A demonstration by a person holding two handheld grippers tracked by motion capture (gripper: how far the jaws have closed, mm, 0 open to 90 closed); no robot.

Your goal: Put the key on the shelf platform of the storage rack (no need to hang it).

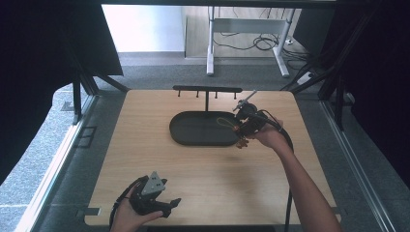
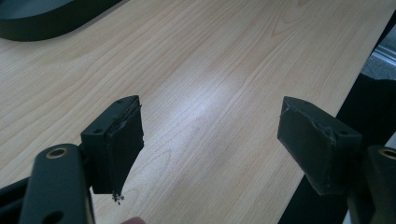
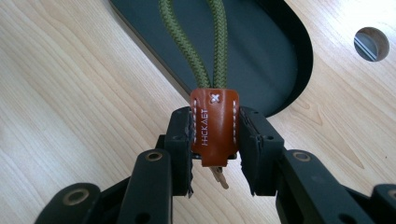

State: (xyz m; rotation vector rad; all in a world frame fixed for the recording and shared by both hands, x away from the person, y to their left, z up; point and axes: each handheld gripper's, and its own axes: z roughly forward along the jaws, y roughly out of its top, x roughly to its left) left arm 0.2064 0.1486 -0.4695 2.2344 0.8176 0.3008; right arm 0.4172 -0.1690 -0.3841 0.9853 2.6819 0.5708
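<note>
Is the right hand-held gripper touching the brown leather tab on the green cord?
Touching. The right gripper view shows the right hand-held gripper with both jaws pressed against the sides of the brown leather tab.

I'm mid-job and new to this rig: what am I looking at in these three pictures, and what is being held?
No robot arm here: a person holds a two-jaw claw in each hand at a wooden table. The high view looks down from above the person's side. The other two pictures come from cameras riding on each claw, looking along its black jaws.

On the table lies a dark oval tray, with a black hook rack standing behind it.

The left claw is open with nothing between its jaws, near the table's front edge. The right claw is shut on a brown leather tab with an olive-green cord loop that runs out over the tray's edge.
</note>
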